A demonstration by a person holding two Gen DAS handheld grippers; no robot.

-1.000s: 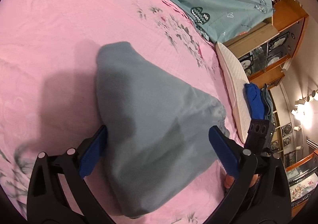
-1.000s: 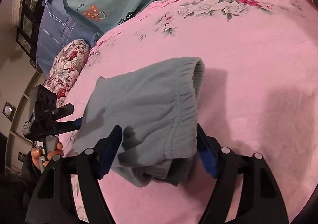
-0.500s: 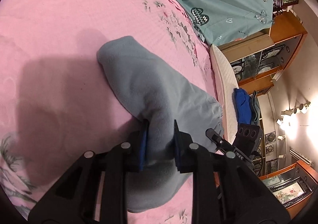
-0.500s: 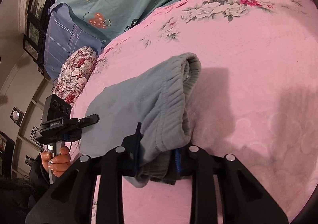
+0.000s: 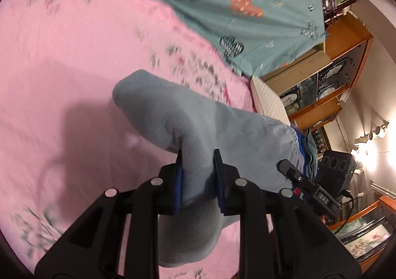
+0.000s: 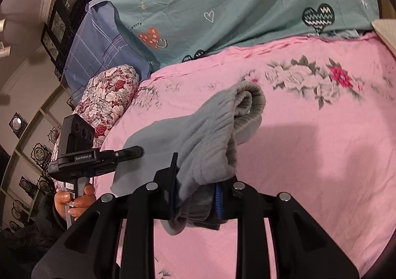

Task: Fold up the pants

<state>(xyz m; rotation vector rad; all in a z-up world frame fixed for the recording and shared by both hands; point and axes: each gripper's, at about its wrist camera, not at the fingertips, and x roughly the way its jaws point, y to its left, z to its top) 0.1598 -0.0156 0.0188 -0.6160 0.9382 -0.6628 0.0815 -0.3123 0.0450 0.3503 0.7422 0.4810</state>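
The right tool [image 6: 196,184] is closing, its pads clamped on the grey pants [image 6: 210,135], waistband bunched, above the pink bed [image 6: 321,155].

blur: floral print [image 5: 198,73] on pink sheet | hidden: pants [image 6: 198,214] fabric btwn right gripper [image 6: 195,194] pads

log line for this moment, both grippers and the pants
phase: lift for fold | left gripper: shut on grey pants | right gripper: closing on waistband end | surface: pink bedsheet
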